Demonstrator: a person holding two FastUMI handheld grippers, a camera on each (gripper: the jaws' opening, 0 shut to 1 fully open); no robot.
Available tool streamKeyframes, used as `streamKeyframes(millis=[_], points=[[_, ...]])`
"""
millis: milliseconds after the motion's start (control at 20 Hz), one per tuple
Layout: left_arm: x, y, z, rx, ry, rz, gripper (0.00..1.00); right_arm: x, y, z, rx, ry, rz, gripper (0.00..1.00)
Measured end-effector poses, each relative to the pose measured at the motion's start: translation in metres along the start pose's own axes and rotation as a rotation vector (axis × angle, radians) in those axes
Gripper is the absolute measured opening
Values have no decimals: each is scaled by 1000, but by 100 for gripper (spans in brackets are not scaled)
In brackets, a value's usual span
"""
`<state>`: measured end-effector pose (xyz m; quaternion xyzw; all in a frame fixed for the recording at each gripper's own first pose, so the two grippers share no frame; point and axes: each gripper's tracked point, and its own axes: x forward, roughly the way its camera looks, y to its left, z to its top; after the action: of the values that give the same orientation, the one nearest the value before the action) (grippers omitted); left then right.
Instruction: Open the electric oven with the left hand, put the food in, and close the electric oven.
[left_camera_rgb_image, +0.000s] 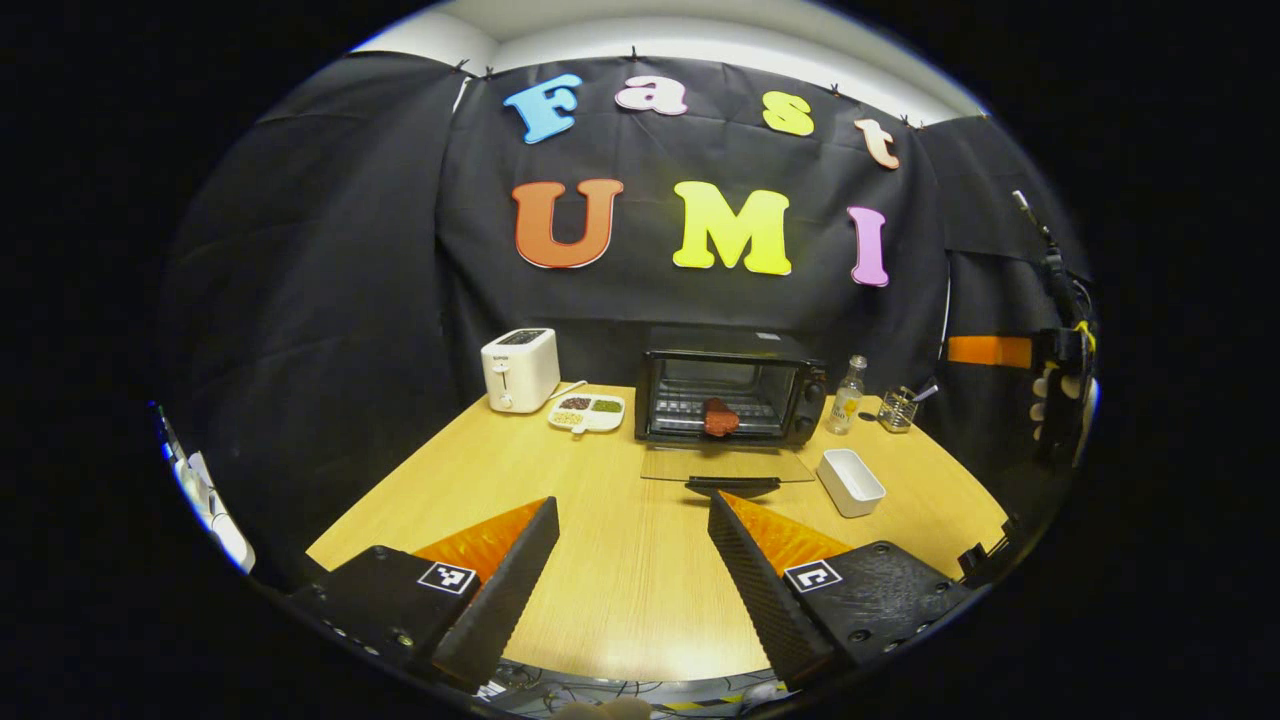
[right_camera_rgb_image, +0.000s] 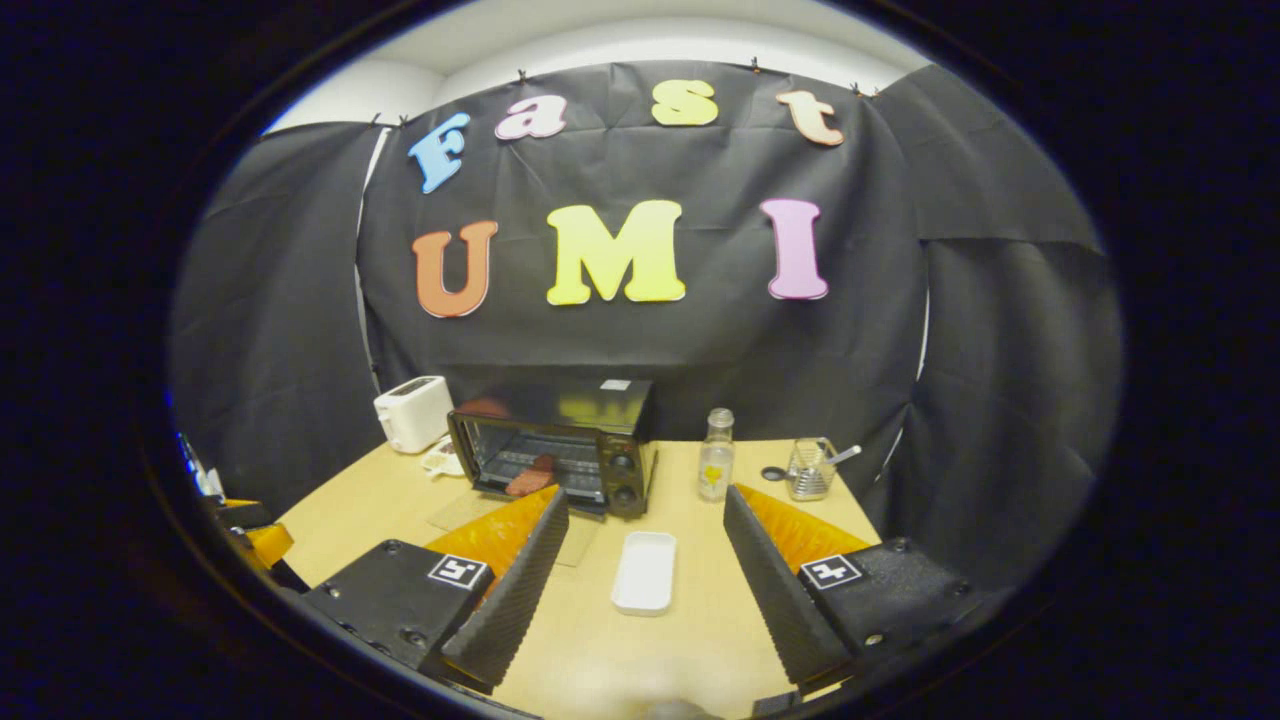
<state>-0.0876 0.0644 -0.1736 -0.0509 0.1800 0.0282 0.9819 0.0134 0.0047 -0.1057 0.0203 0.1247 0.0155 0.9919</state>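
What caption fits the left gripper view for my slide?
Open left tool faces the black electric oven, glass door down, reddish-brown food on its rack.

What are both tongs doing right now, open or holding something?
Left tongs: open, holding nothing, above the table.
Right tongs: open, holding nothing, above the white tray.

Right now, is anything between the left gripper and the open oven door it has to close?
Nothing visible. The left gripper is open over bare table, and the oven door lies flat straight ahead. The white tray sits to the right, off that path.
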Motion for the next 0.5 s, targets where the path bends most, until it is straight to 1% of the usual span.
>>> streamKeyframes(millis=[100,200,350,400,500], points=[[12,-17,-13,7,32,3,96,-20,-21,-1,-9,4,6,99],[25,-34,-22,2,56,14,96,-35,-34,-3,-3,6,40,99],[45,-61,-40,-5,97,33,96,-52,-55,-12,-42,17,85,99],[52,-69,-46,8,108,43,96,-56,-59,-12,-48,13,106,99],[66,-83,-59,27,139,42,96,-61,-74,-21,-64,27,103,99]])
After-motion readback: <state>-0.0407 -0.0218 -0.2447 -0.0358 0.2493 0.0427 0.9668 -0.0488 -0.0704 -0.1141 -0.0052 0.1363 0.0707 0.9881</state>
